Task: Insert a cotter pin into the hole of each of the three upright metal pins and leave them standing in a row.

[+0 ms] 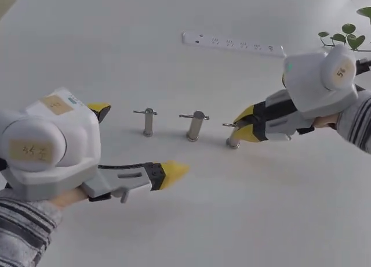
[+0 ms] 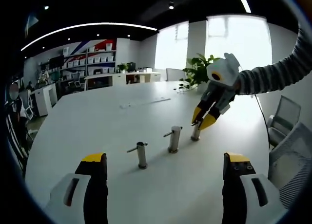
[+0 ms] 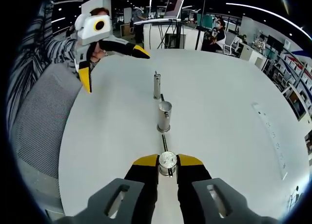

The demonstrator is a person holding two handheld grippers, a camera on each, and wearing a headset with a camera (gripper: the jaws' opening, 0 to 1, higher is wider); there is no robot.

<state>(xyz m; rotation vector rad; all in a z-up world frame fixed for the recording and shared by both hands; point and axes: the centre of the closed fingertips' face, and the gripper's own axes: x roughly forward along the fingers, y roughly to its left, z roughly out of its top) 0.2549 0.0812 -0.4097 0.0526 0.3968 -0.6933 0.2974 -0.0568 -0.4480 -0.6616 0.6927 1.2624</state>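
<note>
Three upright metal pins stand in a row on the white table: left pin [image 1: 148, 122], middle pin [image 1: 195, 127], right pin [image 1: 233, 141]. A thin cotter pin [image 1: 144, 111] pokes through the left pin's top, another cotter pin [image 1: 191, 116] through the middle one, and a third cotter pin [image 1: 228, 125] shows at the right pin. My right gripper [image 1: 246, 124] is shut on the right pin [image 3: 168, 160], its yellow jaws pressed on both sides. My left gripper [image 1: 137, 140] hangs open in front of the left pin [image 2: 141, 155], holding nothing.
A white power strip [image 1: 233, 43] lies at the back of the table, with a small green plant [image 1: 348, 36] at the far right. Office chairs [image 2: 287, 118] stand beyond the table edge. Bare table spreads in front of the row.
</note>
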